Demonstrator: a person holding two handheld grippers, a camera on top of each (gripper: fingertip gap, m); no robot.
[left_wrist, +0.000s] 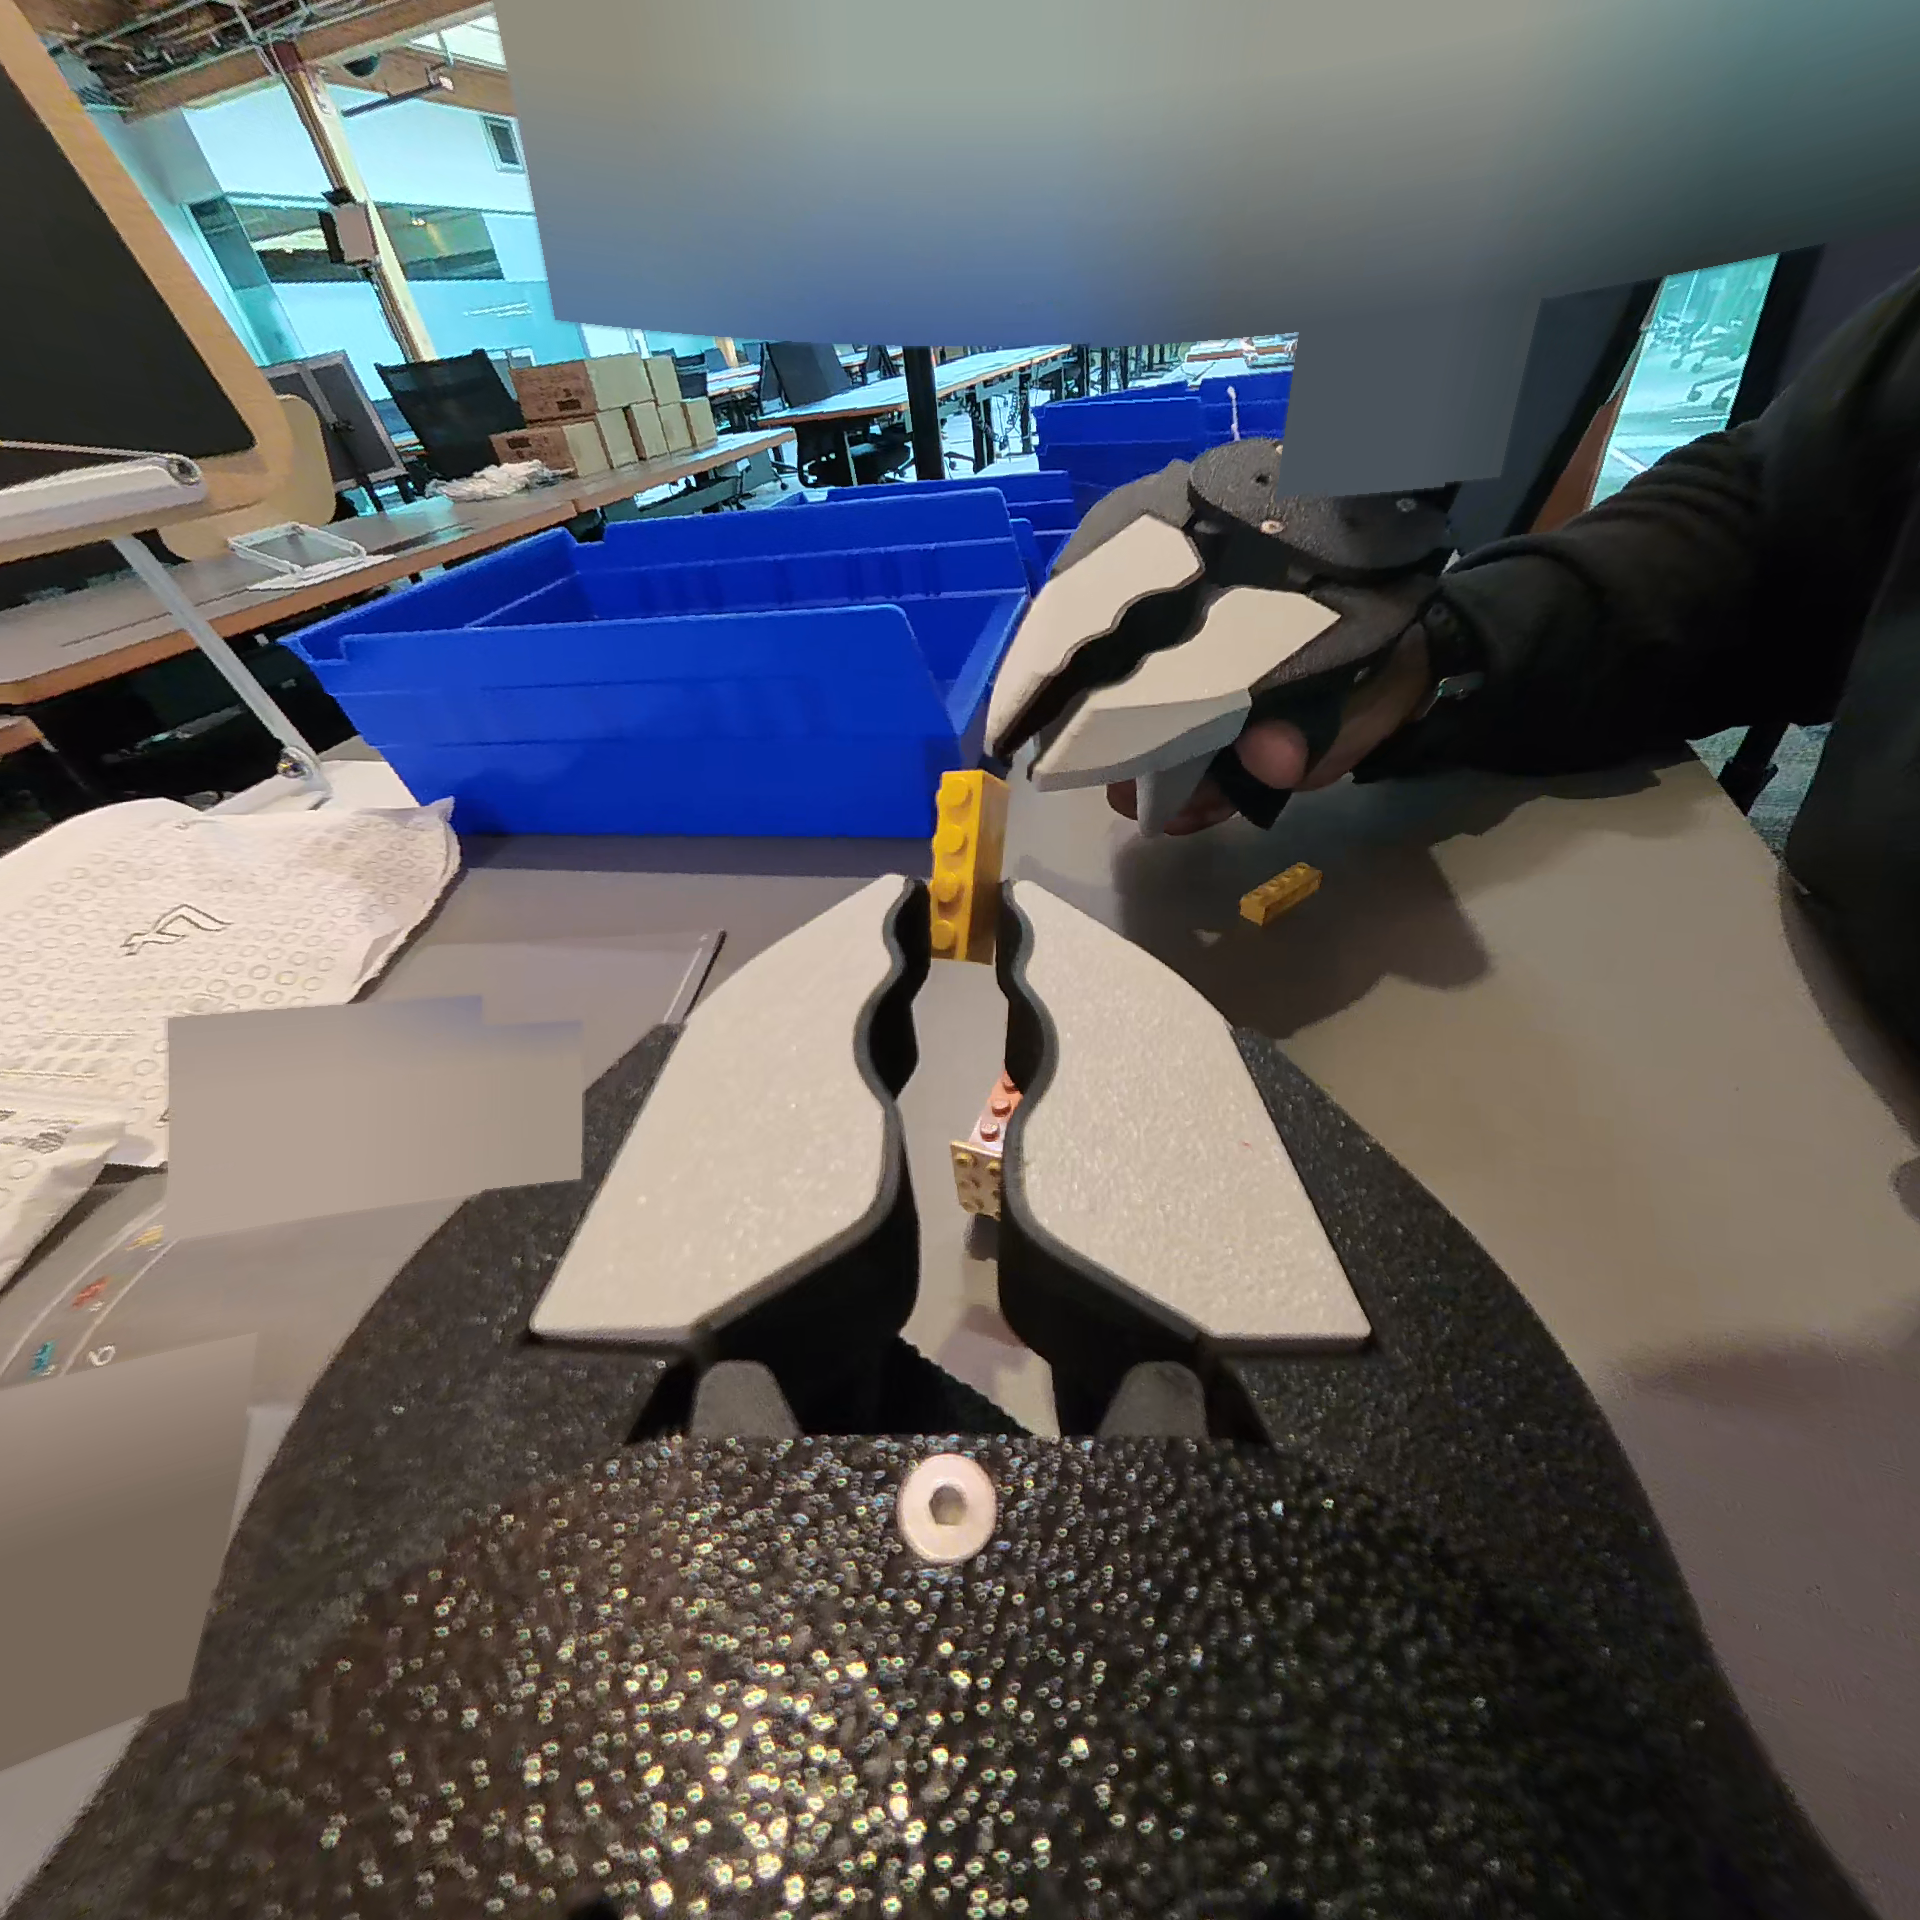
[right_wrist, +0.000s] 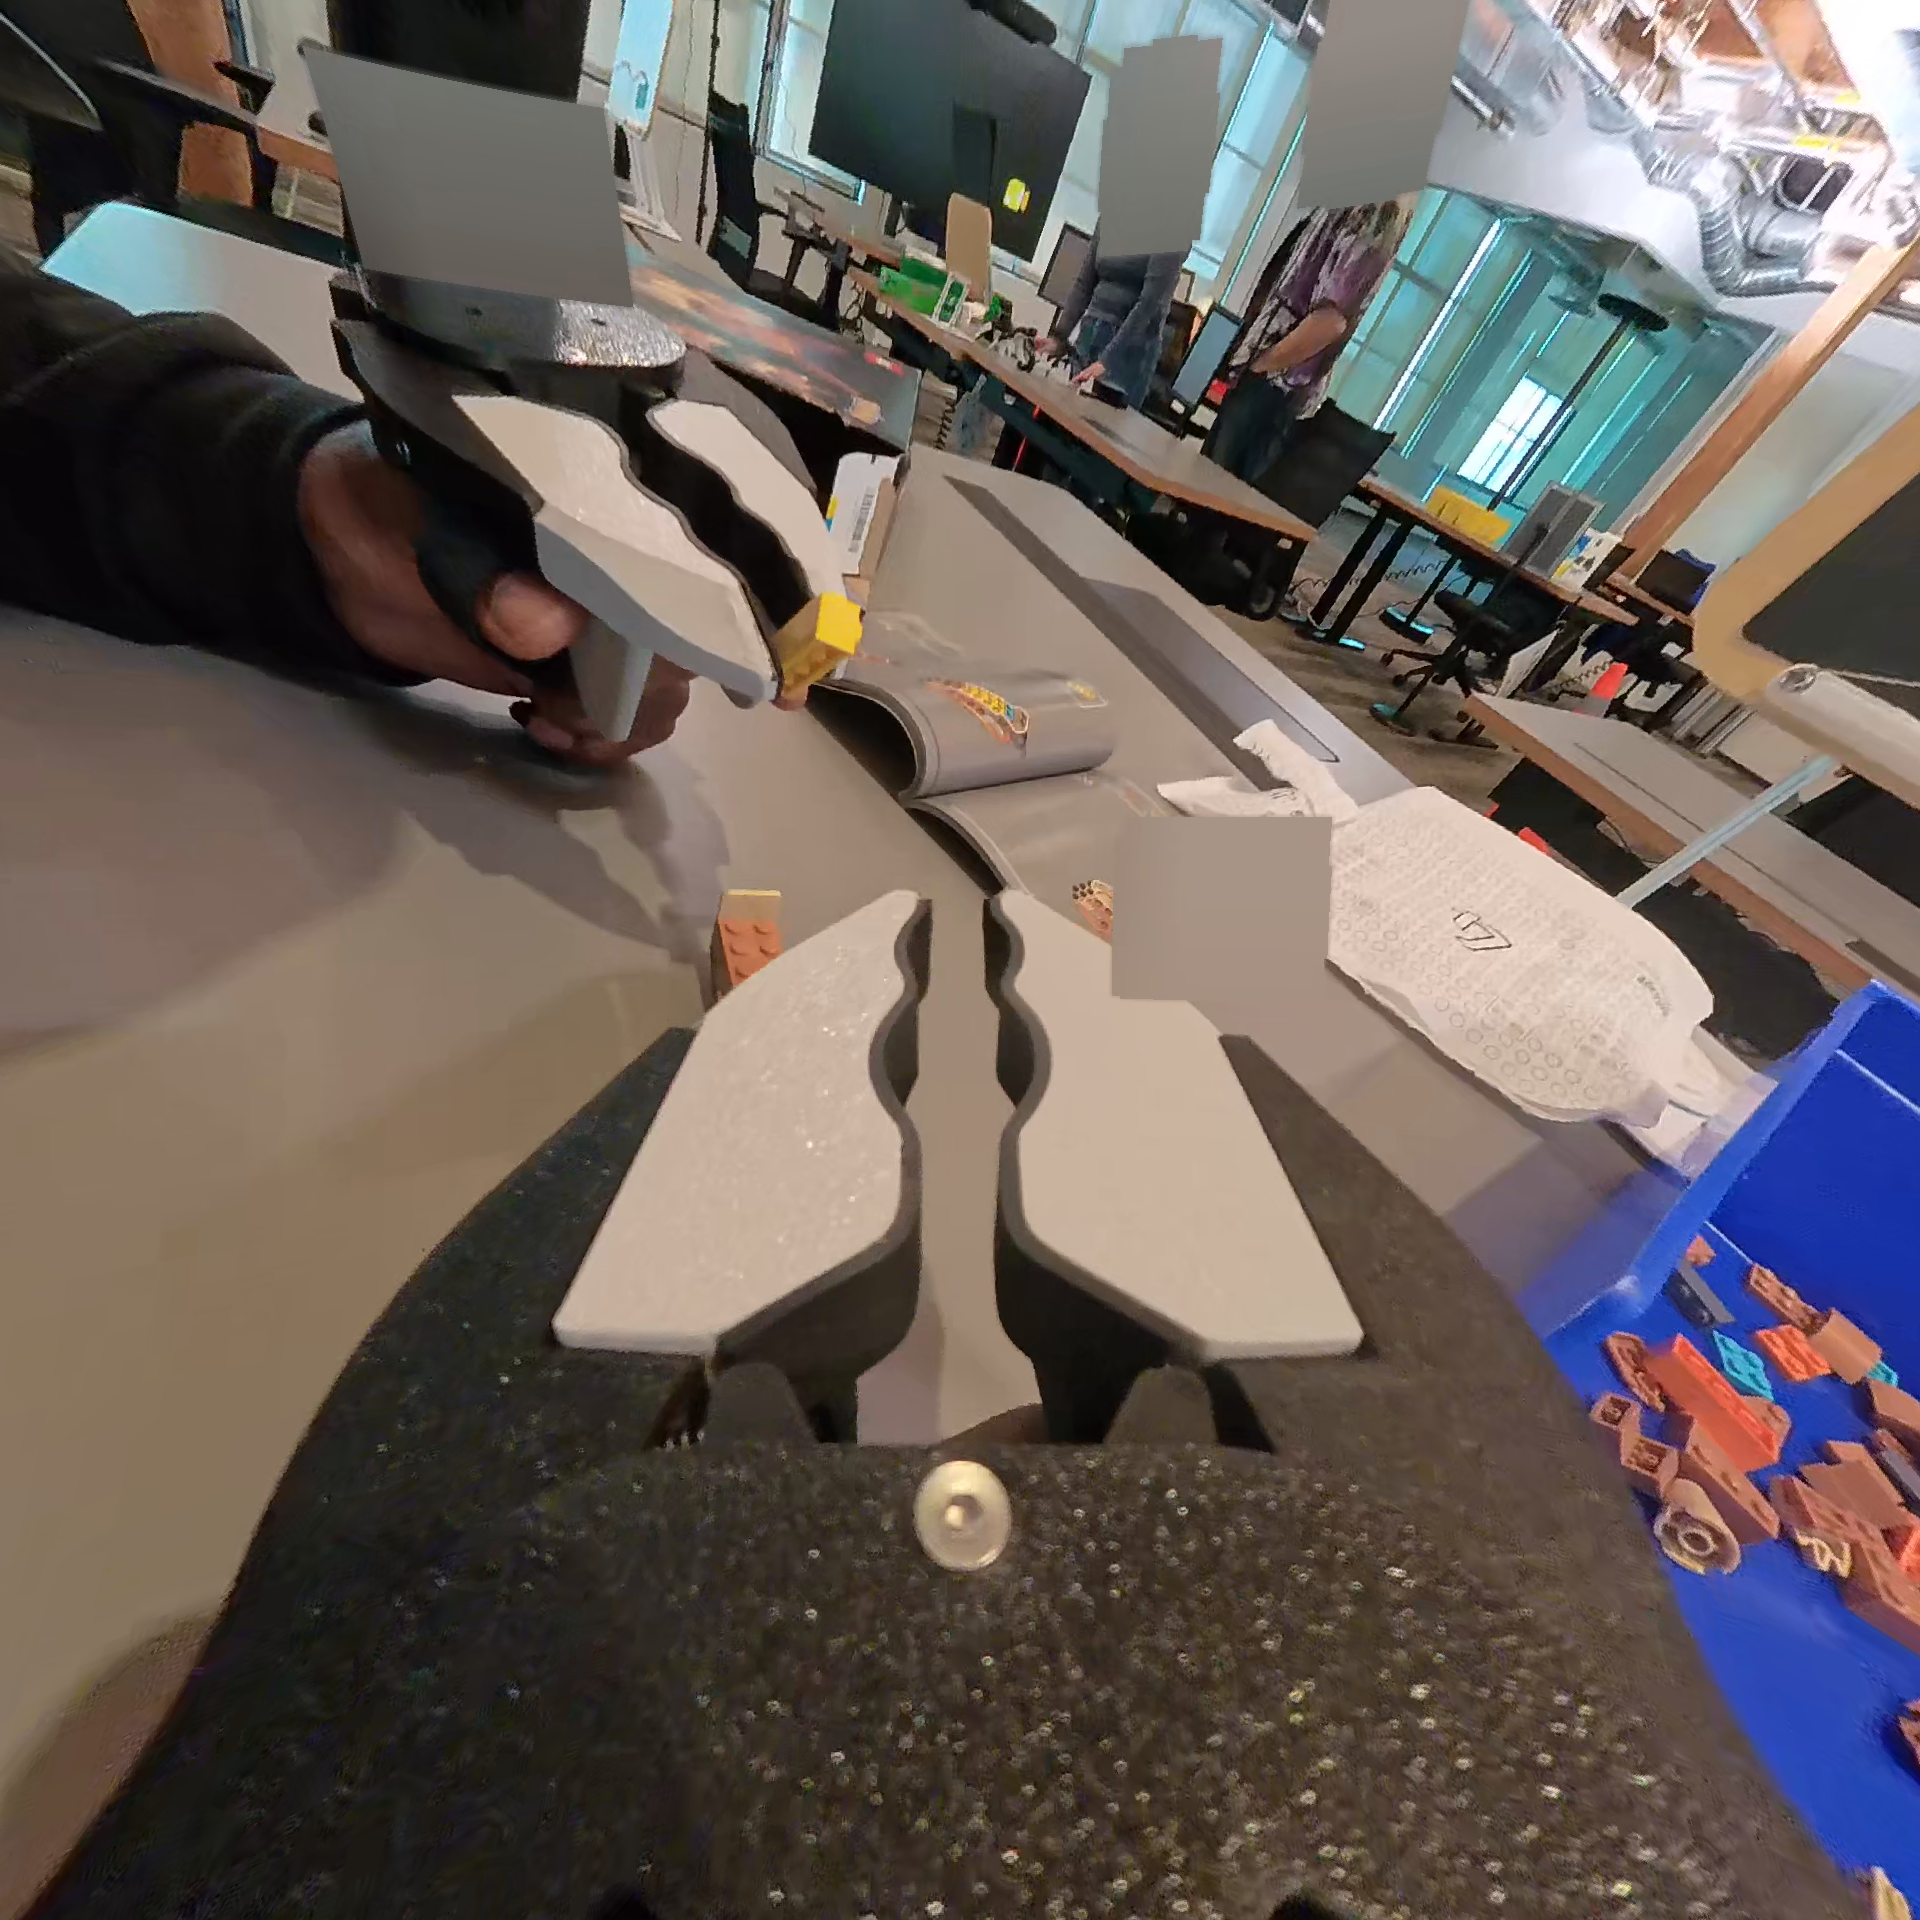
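Matte grey table (left_wrist: 1558, 1143), studded yellow brick (left_wrist: 966, 873) (plastic)

on my feed the grey table (left_wrist: 1507, 1091) carries a blue plastic bin (left_wrist: 665, 727) at the far edge, and a second blue bin (right_wrist: 1787, 1164) holds a jumble of orange-brown bricks (right_wrist: 1714, 1403). a crumpled white printed paper bag (left_wrist: 187, 914) lies near an open instruction booklet (right_wrist: 997, 727). a small yellow brick (left_wrist: 1280, 894) lies loose on the table, and a tan-and-orange brick block (right_wrist: 750, 940) stands alone. behind, i see desks, office chairs and stacked cardboard boxes (left_wrist: 603, 410).
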